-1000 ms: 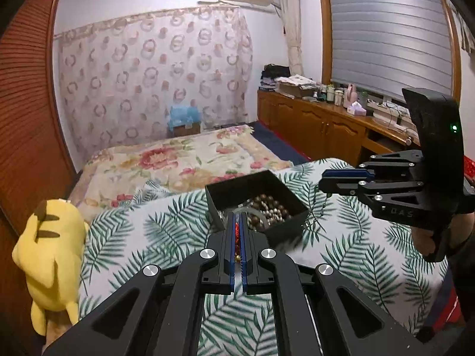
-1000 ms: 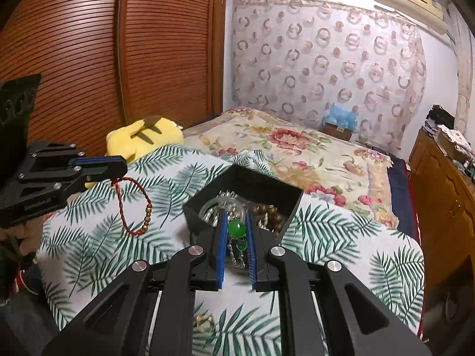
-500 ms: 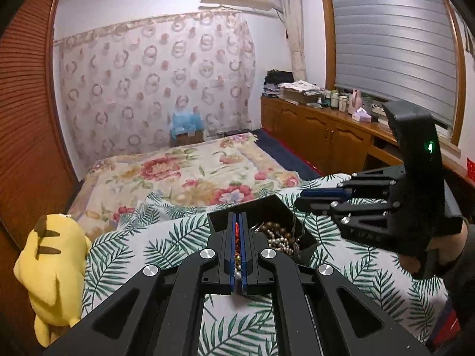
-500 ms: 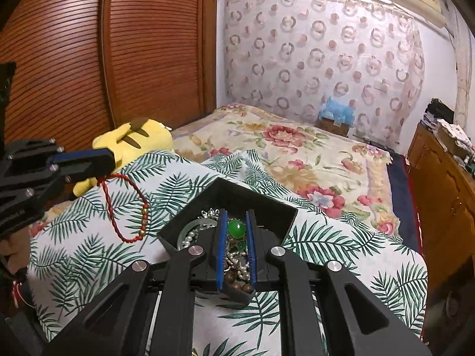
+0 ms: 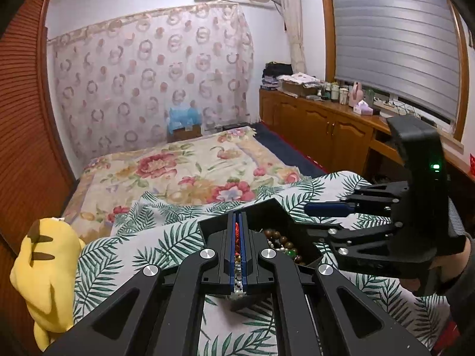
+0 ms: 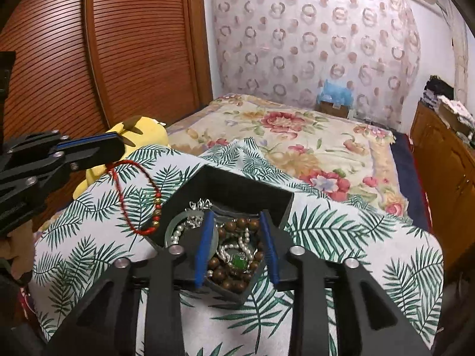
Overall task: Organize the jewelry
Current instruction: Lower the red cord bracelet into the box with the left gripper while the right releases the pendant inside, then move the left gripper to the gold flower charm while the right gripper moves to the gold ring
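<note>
**Red bracelet hangs by the box; pendant lies inside**

While the right gripper (image 6: pixel 237 246) stands with its jaws well apart over the black box (image 6: pixel 237 187), the green pendant (image 6: pixel 239 262) lies directly beneath the gap, resting on brown beads (image 6: pixel 225 276) with pearls (image 6: pixel 178 233) and a pale bangle (image 6: pixel 170 228) beside it. Nothing is between the right fingers; open and centred over the pile, they look placed for setting a piece down there, or for a retreat straight upward.

The left gripper (image 5: pixel 237 249) is pinched nearly shut on the red bracelet (image 6: pixel 136 195), gripping only a short stretch of cord at the top. That hold lets the loop hang free, so its long axis runs roughly vertical, tilting toward the box, with the gold beads low on the box side. Its bottom end hangs near the box's left corner; whether it touches the leaf-print cloth (image 6: pixel 89 252) I cannot tell. Held this way, I judge it is meant to drop in loop-first, and the cord could catch on the rim.

A yellow plush (image 5: pixel 44 267) lies at the cloth's edge, well away from the box.
</note>
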A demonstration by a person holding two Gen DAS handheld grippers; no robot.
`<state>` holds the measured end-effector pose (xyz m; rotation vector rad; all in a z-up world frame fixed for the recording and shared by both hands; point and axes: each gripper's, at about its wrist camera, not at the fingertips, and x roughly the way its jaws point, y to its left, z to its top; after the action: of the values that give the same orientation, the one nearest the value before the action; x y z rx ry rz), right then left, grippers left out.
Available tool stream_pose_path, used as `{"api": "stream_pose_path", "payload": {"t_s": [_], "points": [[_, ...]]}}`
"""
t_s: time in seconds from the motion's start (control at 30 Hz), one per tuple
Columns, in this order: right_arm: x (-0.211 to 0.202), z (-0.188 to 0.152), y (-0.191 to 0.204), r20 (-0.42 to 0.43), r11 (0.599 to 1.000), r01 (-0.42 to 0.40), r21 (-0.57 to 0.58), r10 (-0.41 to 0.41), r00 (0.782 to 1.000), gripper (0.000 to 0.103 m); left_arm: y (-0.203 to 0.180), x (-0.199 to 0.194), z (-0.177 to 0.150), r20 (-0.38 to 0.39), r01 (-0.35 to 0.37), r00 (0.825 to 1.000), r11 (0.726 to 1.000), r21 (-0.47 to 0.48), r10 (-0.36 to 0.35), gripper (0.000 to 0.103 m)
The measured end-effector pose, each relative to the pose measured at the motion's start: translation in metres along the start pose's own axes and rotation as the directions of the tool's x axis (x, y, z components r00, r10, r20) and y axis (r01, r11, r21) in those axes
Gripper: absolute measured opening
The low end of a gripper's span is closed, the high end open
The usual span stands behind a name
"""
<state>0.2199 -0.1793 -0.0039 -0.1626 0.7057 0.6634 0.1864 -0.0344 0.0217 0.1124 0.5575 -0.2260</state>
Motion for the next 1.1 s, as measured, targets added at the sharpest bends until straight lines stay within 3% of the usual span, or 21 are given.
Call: {"api": "stream_pose_path", "payload": {"t_s": [0.27,0.43,0.57,0.63,0.93,1.1], "points": [[-0.01,-0.024,-0.014,-0.014,0.999,0.036,0.018,-0.036,0.999,0.036,0.0,0.016,-0.002,-0.033,0.012,0.999,1.0,-0.023,-0.013,0.005],[-0.018,-0.042,-0.012,-0.014,0.999,0.025,0.025,-0.025,1.0,0.036,-0.005,0.008,-0.007,-0.027,0.016,1.0,1.0,-0.01,-0.016,0.033],[-0.025,-0.061,-0.005,-0.018,0.999,0.001,0.032,0.0,1.0,0.036,-0.008,0.001,-0.012,-0.029,0.018,0.999,1.0,-0.002,-0.018,0.042],[-0.028,-0.068,-0.001,-0.024,0.999,-0.012,0.029,0.013,1.0,0.036,-0.009,-0.006,-0.017,-0.02,0.014,1.0,1.0,0.0,-0.014,0.057],[-0.03,-0.101,0.032,-0.086,0.998,-0.056,-0.024,0.054,0.995,0.036,-0.004,-0.031,-0.046,-0.028,0.016,0.999,1.0,-0.006,-0.016,0.071],[-0.028,-0.114,0.047,-0.128,0.995,-0.077,-0.06,0.069,0.989,0.036,0.001,-0.034,-0.067,-0.063,0.024,0.998,0.999,-0.032,-0.026,0.072]]}}
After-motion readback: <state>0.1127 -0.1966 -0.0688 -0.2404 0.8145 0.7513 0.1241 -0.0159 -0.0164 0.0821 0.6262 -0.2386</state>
